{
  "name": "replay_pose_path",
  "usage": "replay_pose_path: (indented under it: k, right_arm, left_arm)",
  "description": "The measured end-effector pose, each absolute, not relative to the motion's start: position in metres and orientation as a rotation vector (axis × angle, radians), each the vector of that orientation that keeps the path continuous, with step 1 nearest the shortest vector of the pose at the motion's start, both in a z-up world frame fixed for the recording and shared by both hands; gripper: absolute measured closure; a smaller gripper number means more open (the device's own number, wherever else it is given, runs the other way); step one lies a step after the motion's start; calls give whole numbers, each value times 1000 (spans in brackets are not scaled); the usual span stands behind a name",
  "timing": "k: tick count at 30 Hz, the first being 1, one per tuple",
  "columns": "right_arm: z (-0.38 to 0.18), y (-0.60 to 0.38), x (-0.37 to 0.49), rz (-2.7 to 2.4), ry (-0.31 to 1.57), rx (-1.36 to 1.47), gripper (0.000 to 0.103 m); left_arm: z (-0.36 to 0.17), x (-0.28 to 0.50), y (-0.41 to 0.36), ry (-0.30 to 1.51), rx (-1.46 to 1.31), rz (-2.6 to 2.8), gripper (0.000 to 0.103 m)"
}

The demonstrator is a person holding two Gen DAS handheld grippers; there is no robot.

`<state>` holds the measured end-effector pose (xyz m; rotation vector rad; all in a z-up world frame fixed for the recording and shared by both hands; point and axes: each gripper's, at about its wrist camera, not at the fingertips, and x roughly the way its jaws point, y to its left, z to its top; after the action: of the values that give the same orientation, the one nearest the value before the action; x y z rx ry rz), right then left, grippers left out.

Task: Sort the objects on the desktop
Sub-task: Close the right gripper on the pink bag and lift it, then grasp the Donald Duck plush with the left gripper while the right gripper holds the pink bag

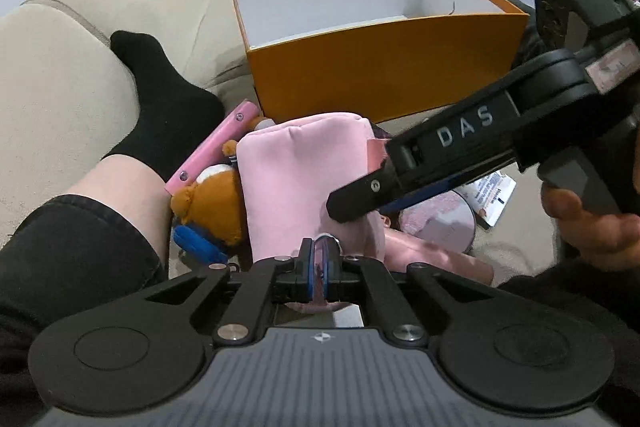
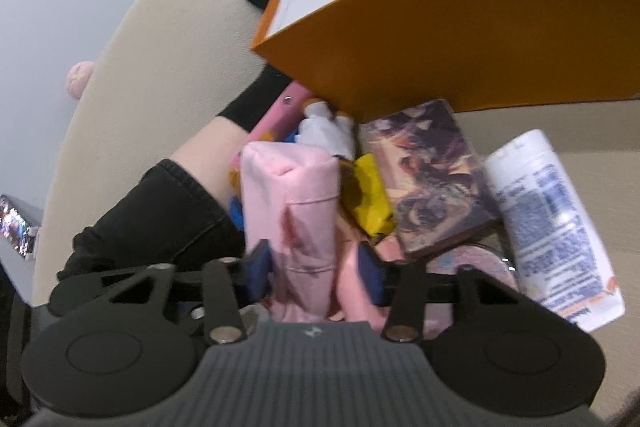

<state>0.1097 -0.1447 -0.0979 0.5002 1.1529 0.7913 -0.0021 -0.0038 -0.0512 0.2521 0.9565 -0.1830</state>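
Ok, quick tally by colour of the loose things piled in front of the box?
Pink: 3, pouch, flat case, round disc
Brown: 1, bear plush
Yellow: 1, packet
White: 1, bottle
Multicoloured: 1, picture box
Total: 7

The pink pouch [image 1: 304, 171] is seen to be soft matt cloth with stitched seams. The orange box [image 1: 384, 75] appears as smooth matt card, lined in white. The sofa [image 1: 80, 75] is covered in coarse beige weave. The white bottle [image 2: 552, 227] shows glossy plastic. The bear toy [image 1: 212, 203] is made of brown plush.
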Motion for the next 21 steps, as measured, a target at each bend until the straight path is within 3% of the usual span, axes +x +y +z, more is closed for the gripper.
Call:
replay_pose_path:
  k: [3,9,12,16,21]
  right_arm:
    - [-87,-140,106,798,1105,434,70]
    - [-55,-156,106,782,1023,388,72]
    - [-39,-171,111,722,1011,350,72]
    - [-19,-187,113,651,1008,270,72]
    - [-3,-195,111,552,983,70,72]
  left_arm:
    - [-47,-3,-2,941,239,-181,101]
    - [-24,-4,8,874,250,-172,88]
    - [-17,3,14,851,301,-135,75]
    - [-22,16,14,876,406,-130,49]
    - [-35,33,12,909,483,-135,48]
